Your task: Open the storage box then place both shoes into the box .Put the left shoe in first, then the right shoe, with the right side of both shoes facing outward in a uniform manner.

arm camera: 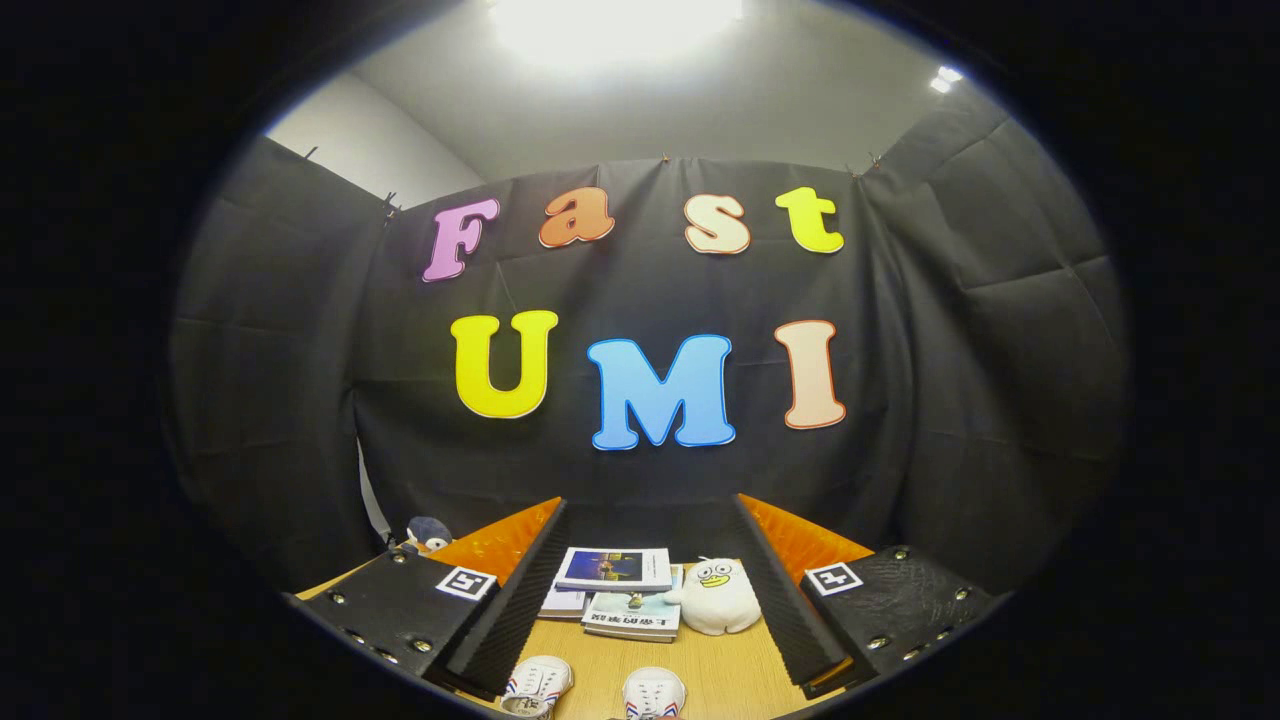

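Note:
My gripper is held high above the wooden table and stands open, with nothing between its two fingers. Two white shoes with red and blue stripes lie on the table close beneath the fingers: one by the left finger, the other a little to its right. Just their toe ends show. I see no storage box from here.
Beyond the shoes lies a stack of books with a white plush duck to its right. A small dark plush toy sits past the left finger. The black cloth wall closes the back and both sides.

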`<state>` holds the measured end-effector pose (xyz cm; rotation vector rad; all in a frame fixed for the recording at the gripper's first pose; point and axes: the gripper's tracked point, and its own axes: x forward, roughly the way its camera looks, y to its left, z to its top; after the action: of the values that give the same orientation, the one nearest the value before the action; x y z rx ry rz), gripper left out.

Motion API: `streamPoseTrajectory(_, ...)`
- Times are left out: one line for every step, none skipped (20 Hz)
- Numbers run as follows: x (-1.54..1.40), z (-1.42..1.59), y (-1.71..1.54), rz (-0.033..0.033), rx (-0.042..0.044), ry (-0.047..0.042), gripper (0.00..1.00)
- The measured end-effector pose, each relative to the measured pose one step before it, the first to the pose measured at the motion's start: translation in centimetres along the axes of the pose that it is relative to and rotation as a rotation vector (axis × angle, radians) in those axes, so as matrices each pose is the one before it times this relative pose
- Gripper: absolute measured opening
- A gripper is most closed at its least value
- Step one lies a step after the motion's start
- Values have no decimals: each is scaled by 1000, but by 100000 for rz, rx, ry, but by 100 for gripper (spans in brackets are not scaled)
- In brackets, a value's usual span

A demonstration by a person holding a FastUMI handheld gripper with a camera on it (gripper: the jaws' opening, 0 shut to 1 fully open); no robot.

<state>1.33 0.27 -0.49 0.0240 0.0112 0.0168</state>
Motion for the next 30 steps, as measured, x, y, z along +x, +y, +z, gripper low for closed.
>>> streamPoseTrajectory(46,-178,174,253,122,281,97)
streamPoseTrajectory(15,-227,113,403,229,414,97)
streamPoseTrajectory(101,-260,197,501,223,516,97)
streamPoseTrajectory(65,-321,174,466,263,783,97)
streamPoseTrajectory(48,-405,322,1012,449,845,97)
streamPoseTrajectory(66,-529,367,1099,547,1133,97)
streamPoseTrajectory(79,-554,429,1430,912,1360,97)
streamPoseTrajectory(117,-597,533,1806,1262,1387,97)
streamPoseTrajectory(156,-646,611,2004,1395,1601,97)
streamPoseTrajectory(199,-717,529,2110,1458,1824,97)
streamPoseTrajectory(176,-739,537,2270,1425,1845,97)
streamPoseTrajectory(108,-653,577,2268,1312,1689,97)
streamPoseTrajectory(270,-721,512,2072,1154,1795,97)
streamPoseTrajectory(297,-845,415,2056,1268,2033,97)
streamPoseTrajectory(288,-793,596,2475,1511,2100,97)
streamPoseTrajectory(439,-1022,731,2664,1815,2511,97)
streamPoseTrajectory(487,-1021,651,2723,2123,2764,97)
streamPoseTrajectory(483,-1034,634,2677,2142,2967,97)
streamPoseTrajectory(609,-1035,629,2754,2141,3291,97)
streamPoseTrajectory(662,-1222,651,3132,2384,3223,97)
streamPoseTrajectory(849,-1214,666,3159,2528,3330,97)
streamPoseTrajectory(855,-1219,497,2335,2119,3540,97)
streamPoseTrajectory(770,-1243,240,1257,1254,3593,97)
streamPoseTrajectory(892,-1085,233,1484,816,3630,97)
streamPoseTrajectory(906,-920,207,1700,1181,3369,97)
streamPoseTrajectory(799,-810,306,1495,1369,3079,97)
streamPoseTrajectory(833,-873,154,951,1619,3108,97)
streamPoseTrajectory(709,-939,58,1092,1968,2758,97)
streamPoseTrajectory(655,-766,183,1443,2278,2517,97)
streamPoseTrajectory(735,-726,117,1610,2132,2089,97)
